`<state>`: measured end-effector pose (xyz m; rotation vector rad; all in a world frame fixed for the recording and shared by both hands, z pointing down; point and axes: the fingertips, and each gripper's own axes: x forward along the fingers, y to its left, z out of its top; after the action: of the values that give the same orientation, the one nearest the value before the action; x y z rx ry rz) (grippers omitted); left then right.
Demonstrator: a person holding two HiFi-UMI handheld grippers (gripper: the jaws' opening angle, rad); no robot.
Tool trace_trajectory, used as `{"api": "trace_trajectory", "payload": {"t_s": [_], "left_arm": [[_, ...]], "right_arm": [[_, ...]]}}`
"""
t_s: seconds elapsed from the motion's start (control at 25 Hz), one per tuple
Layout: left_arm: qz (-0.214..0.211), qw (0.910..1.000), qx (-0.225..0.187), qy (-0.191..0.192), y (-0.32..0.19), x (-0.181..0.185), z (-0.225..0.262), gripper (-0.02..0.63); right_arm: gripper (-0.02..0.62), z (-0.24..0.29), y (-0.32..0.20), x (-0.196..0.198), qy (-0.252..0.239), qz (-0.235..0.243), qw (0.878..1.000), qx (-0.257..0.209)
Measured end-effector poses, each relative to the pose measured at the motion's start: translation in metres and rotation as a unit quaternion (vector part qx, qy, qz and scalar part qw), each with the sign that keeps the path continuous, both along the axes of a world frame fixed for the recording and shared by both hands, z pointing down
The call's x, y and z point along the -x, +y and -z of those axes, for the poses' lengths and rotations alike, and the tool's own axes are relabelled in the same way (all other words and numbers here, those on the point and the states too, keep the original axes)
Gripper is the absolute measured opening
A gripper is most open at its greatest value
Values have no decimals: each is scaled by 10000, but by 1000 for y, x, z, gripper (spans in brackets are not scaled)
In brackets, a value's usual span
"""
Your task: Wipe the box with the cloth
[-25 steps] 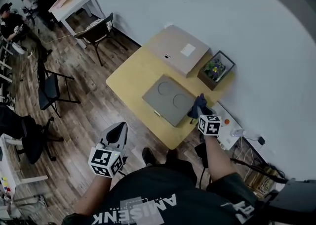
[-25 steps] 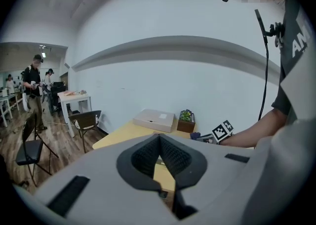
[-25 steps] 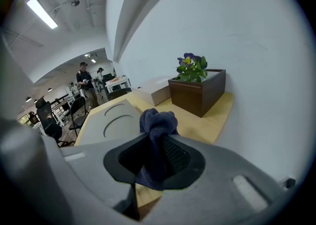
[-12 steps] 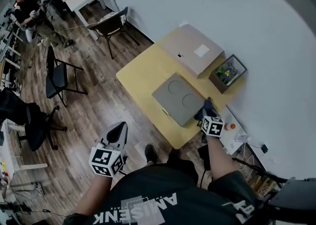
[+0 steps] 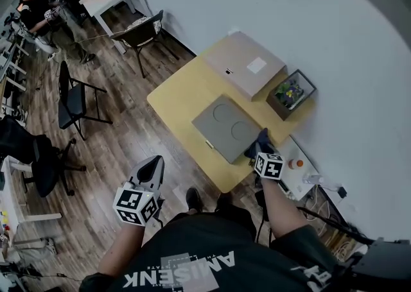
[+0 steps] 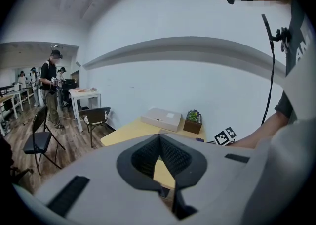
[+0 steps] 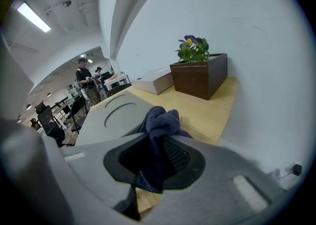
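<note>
The right hand-held gripper [image 7: 158, 137] pinches a bunched dark blue cloth [image 7: 161, 118] between its jaws, and the cloth hangs at the near right corner of the flat grey box [image 5: 223, 125]. That box, marked with two round recesses, lies on the yellow table [image 5: 174, 97]. A cardboard box [image 5: 243, 63] lies beyond it, and a wooden planter [image 5: 290, 94] with flowers stands by the wall. The left hand-held gripper [image 6: 159, 140] has its jaws pressed together on nothing and is held low over the wooden floor [image 5: 122, 137], well apart from the table.
</note>
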<state>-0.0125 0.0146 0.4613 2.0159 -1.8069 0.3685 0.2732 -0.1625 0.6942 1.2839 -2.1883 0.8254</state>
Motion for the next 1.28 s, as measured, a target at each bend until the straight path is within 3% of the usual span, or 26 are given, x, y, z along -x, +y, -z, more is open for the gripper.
{"api": "trace_trajectory", "payload": {"t_s": [0.36, 0.64, 1.28], "left_arm": [[-293, 9994, -163, 17, -13, -17, 4, 2], [-804, 9965, -208, 93, -28, -10, -5, 2], [-1680, 9853, -254, 164, -68, 41, 3, 2]], "right_arm": [[77, 1, 24, 13, -32, 313, 9995, 11], [77, 2, 38, 21, -6, 116, 9999, 13], [77, 3, 85, 51, -66, -421, 9984, 373]]}}
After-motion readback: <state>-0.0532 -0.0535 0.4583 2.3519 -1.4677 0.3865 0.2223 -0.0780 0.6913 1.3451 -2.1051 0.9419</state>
